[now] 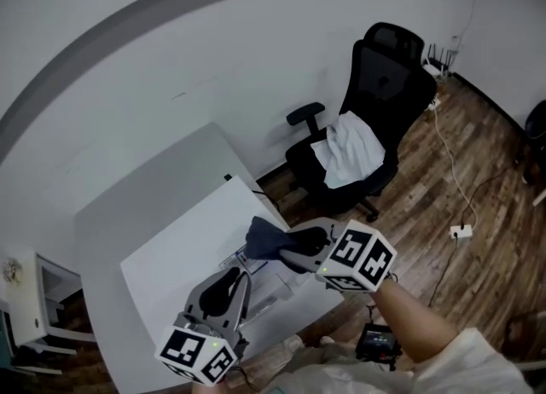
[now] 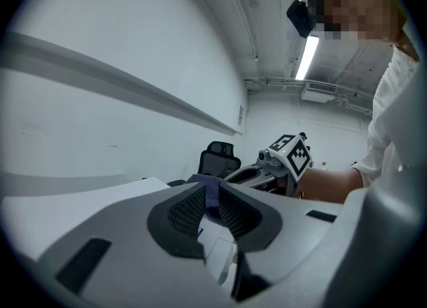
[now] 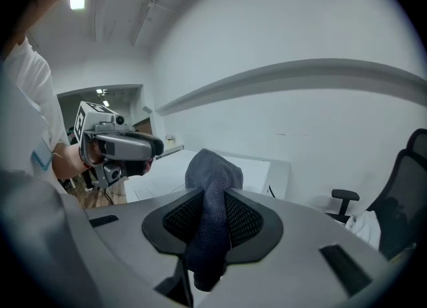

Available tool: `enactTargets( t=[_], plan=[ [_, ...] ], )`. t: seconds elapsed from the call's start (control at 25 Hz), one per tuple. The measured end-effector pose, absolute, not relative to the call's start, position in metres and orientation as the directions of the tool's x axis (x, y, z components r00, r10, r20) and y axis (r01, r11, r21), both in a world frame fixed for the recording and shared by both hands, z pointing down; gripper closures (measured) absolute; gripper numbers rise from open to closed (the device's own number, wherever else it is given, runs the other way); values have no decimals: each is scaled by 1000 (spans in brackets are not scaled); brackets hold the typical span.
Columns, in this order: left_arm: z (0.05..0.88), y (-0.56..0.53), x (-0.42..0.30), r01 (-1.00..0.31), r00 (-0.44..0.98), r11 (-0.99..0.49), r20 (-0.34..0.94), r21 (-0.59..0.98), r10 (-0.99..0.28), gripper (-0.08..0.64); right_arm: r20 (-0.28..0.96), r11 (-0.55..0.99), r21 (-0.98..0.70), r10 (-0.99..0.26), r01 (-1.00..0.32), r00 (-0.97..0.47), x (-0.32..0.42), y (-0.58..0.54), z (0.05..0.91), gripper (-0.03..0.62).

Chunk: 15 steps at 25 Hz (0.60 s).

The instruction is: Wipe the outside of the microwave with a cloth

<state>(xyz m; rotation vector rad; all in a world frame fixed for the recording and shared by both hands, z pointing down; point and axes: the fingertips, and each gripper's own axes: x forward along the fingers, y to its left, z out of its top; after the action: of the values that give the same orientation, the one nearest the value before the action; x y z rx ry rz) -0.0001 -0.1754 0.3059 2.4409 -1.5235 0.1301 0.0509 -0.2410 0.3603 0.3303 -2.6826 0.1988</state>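
Observation:
The white box-shaped microwave (image 1: 183, 252) lies below me, its pale top (image 3: 233, 164) stretching toward the wall. A dark blue cloth (image 1: 264, 237) is pinched in my right gripper (image 1: 288, 244) and hangs over the microwave's right part. In the right gripper view the cloth (image 3: 212, 175) bulges up between the ribbed pads and droops below them. My left gripper (image 1: 232, 278) hovers over the near part of the top, a little left of the cloth. Its jaws (image 2: 212, 207) stand slightly apart with nothing between them; the cloth (image 2: 208, 187) shows beyond them.
A black office chair (image 1: 384, 102) with a white cloth (image 1: 350, 149) on its seat stands on the wooden floor at the right. A white cable and power strip (image 1: 461, 231) lie on the floor. A white cabinet (image 1: 34, 298) stands at far left. The wall runs close behind.

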Motion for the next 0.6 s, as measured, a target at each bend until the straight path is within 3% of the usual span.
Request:
enactTargets(
  t=[0.28,0.6],
  plan=[
    [307,-209,2,-860,506,-474,191,192,-841,492,380,938,-103,-271,-332,-885,38,-289,340,488],
    [323,-262,12,-910,414,-386,306,150,-857,479,289,810,-437,-285,-391,-914,25,-362,383,488]
  ],
)
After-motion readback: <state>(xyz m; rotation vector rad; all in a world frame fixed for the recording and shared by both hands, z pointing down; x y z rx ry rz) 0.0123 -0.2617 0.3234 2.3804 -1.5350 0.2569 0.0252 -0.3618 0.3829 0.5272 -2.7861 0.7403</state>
